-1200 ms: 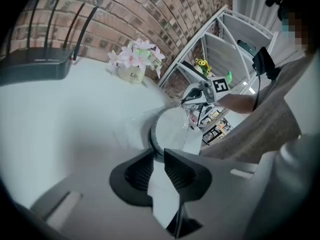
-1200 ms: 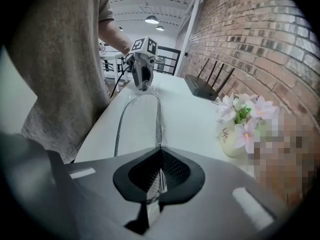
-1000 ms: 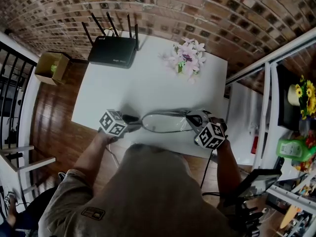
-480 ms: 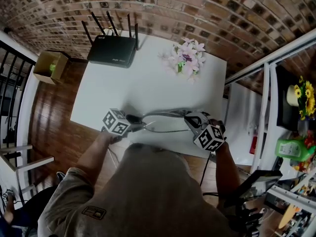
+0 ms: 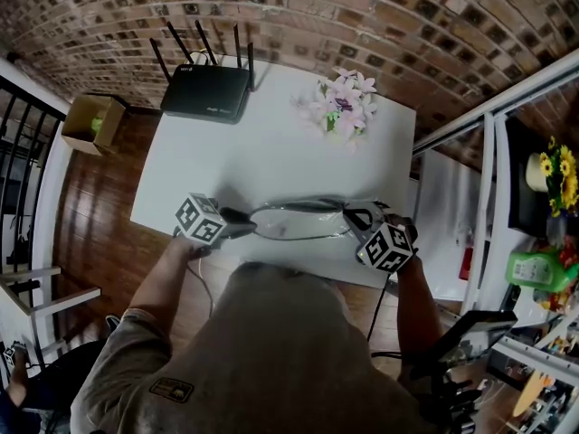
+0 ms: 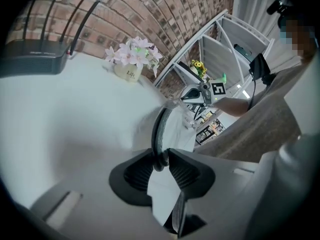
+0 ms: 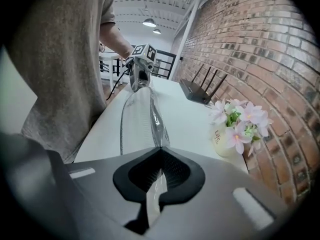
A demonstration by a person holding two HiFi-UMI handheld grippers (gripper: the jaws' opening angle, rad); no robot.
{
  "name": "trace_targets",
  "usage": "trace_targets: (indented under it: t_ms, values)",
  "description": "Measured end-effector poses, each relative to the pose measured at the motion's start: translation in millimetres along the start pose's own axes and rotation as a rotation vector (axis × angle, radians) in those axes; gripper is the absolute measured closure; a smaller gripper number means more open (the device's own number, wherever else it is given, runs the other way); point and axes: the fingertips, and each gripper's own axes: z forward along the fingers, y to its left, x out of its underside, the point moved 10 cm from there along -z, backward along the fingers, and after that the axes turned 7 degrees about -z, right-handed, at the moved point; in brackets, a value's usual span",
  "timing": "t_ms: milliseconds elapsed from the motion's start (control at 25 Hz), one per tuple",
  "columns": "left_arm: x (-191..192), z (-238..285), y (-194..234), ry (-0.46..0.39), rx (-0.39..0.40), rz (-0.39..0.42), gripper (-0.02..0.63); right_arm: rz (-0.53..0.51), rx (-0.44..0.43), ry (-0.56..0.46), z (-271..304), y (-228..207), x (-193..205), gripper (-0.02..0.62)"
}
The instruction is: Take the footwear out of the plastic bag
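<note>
Left gripper view showed the left gripper (image 6: 161,158), jaws just closing, pinching the slipper (image 6: 158,126) by its rim. Right gripper (image 7: 160,154) clamped the plastic bag (image 7: 142,116), presumably anchoring it.

Left gripper (image 5: 246,228), at the footwear's (image 6: 158,129) 9 o'clock, has fingers just closing on its dark rim. Right gripper (image 5: 351,215), at 3 o'clock, pinches the plastic bag (image 7: 150,116).

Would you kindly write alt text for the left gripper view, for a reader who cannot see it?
The left gripper, whose jaws have just been closing, pinches the dark rim of the footwear in its clear plastic bag on a white table; the right gripper holds the far end. Pink flowers and a black router stand behind.
</note>
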Motion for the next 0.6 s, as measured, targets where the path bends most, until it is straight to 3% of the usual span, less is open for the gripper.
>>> trace_targets:
  t_ms: [600]
  values:
    - [19, -47, 23, 0.054, -0.048, 0.012, 0.506, 0.042, -0.004, 0.04, 6, 0, -1, 0.581]
